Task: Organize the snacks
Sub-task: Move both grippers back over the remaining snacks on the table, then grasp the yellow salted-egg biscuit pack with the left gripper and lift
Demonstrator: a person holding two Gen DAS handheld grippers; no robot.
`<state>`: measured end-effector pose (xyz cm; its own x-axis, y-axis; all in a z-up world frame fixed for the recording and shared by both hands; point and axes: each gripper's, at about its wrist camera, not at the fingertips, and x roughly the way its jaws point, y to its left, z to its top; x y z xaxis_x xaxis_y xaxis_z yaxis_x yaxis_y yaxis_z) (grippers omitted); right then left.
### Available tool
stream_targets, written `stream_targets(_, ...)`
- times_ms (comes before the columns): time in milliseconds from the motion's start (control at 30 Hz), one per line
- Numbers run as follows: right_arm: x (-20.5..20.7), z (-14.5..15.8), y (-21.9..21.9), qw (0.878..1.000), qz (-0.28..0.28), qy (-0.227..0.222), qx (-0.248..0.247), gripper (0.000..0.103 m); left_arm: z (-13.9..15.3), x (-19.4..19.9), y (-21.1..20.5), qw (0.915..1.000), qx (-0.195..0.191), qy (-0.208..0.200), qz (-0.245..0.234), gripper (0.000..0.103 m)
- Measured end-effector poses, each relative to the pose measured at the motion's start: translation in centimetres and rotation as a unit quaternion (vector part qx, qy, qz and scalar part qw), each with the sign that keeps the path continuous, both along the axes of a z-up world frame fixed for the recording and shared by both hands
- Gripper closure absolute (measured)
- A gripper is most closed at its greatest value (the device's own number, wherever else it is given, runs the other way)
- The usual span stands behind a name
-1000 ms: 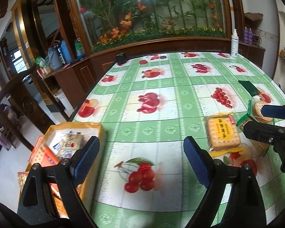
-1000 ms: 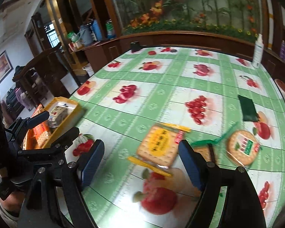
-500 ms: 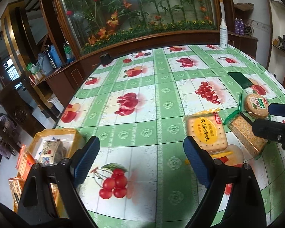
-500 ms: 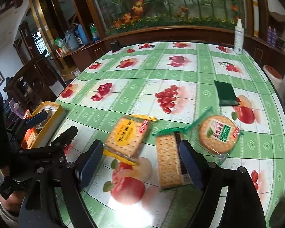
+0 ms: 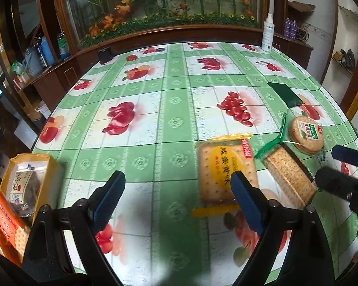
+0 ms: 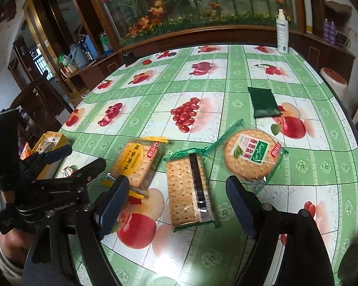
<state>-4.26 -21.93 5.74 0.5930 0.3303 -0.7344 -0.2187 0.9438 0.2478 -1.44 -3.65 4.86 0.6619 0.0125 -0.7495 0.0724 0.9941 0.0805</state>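
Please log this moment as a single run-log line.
left gripper: open, empty | right gripper: open, over rectangular cracker pack | yellow cracker pack, round cracker pack: on table | yellow box: partly filled

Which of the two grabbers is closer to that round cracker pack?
Right. The right gripper hangs open with its right-hand finger just in front of the round cracker pack. The left gripper, also open, sits farther off, beyond the two square packs.

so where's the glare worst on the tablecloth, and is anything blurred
Left wrist view: white glare on the tablecloth between the fingers, cherry print there smeared; yellow cracker pack readable. Right wrist view: glare at the bottom edge, long cracker pack sharp; fisheye bends the table rim.
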Motion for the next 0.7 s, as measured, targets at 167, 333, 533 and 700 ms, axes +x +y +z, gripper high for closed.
stream_targets(167, -0.3, 0.0, -0.4, 1.0, -0.002, -0.001, -0.008, 0.02, -0.3, 0.6, -1.1, 1.0, 0.004, 0.002, -0.008, 0.013)
stream_targets(333, -0.4, -0.2, -1.1, 1.0, -0.011, 0.004, -0.01, 0.02, -1.0, 1.6, -2.0, 0.9993, -0.017, 0.026, -0.019, 0.013)
stream_targets(533, -0.5, -0.9, -1.1, 1.0, -0.009, 0.014, -0.019, 0.019, -2.2, 3.1, -3.1, 0.9965, -0.048, 0.062, -0.03, 0.013)
stream_targets(700, -0.6, -1.4, -1.2, 0.999, -0.007, 0.022, -0.034, 0.019, -3.9, 4.7, -3.0, 0.9919, -0.076, 0.1, -0.019, 0.013)
